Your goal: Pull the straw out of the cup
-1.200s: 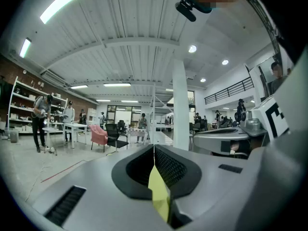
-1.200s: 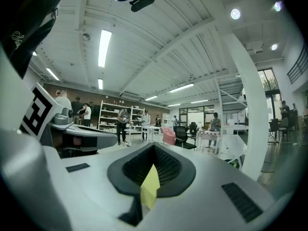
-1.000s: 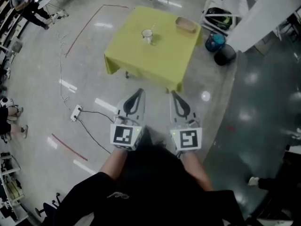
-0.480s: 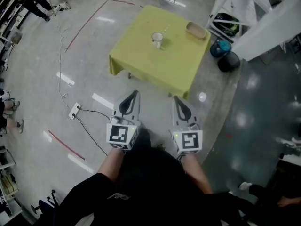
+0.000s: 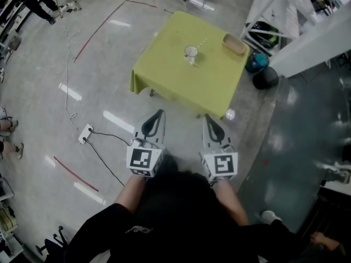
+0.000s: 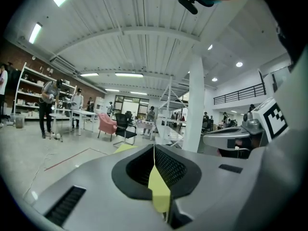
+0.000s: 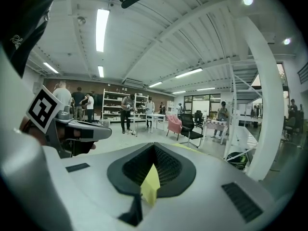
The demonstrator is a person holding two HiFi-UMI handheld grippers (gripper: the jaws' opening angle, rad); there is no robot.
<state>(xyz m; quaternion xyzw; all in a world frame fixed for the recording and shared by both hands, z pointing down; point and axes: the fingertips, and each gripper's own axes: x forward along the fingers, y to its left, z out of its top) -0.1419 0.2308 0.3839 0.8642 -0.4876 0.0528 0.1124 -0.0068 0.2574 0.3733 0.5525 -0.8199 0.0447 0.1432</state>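
Note:
A clear cup (image 5: 191,52) stands on a yellow-green table (image 5: 181,84) well ahead of me, with a pale straw (image 5: 201,41) leaning out of it to the upper right. My left gripper (image 5: 159,112) and right gripper (image 5: 207,116) are held side by side over the floor, short of the table's near edge, both pointing at it. Both are shut with nothing between the jaws. In the left gripper view the left gripper (image 6: 154,147) has its jaws meeting in a thin line. The right gripper (image 7: 154,146) looks the same in the right gripper view.
A shallow tan basket (image 5: 234,44) sits on the table's far right corner. A power strip (image 5: 85,133) with a black cable lies on the floor at left. A blue bag (image 5: 256,61), a black round object (image 5: 265,76) and white racks (image 5: 285,10) stand right of the table.
The table and cup have shifted right and slightly down in the head view as I walk toward them. Both grippers stay shut, side by side.

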